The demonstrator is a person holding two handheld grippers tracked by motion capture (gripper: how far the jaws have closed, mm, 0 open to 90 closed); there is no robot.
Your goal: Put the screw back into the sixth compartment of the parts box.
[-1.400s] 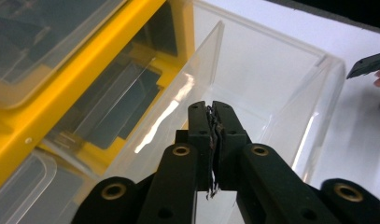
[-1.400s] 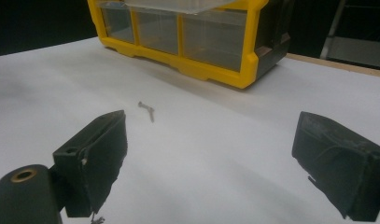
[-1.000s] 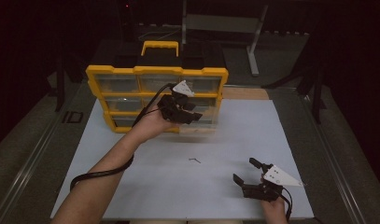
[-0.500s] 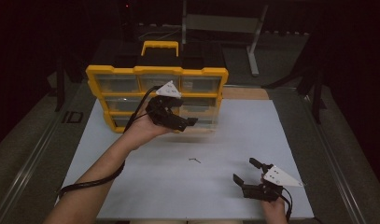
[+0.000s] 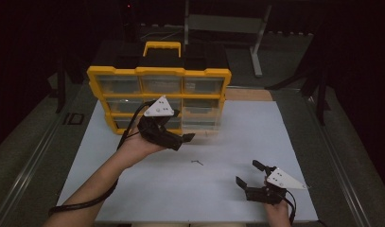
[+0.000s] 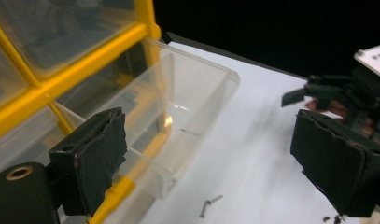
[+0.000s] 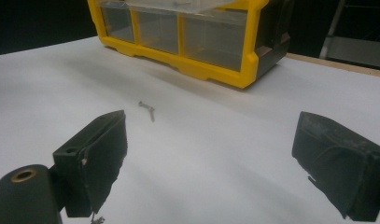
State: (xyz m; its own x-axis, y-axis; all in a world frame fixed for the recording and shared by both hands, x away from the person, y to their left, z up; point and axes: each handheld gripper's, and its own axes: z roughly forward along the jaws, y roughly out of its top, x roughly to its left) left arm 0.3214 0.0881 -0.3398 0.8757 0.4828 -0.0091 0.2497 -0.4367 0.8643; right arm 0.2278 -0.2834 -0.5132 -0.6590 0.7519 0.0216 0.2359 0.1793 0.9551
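Now the left gripper point(image 5: 178, 138) stands with its jaws apart, having just been opening, and nothing lies between them. Just beyond its fingertips a clear drawer point(image 6: 187, 107) sticks out of the yellow organizer point(image 5: 159, 75), pulled partway open. A small screw point(image 5: 197, 162) lies on the white table point(image 5: 237, 142) between the two grippers. The right gripper point(image 5: 250, 176) rests near the table's front edge, jaws wide and empty.

Organizer point(image 5: 159, 84) at table point(image 5: 133, 189) back, drawer point(image 5: 199, 124) pulled out, screw point(image 5: 197, 162) in front.
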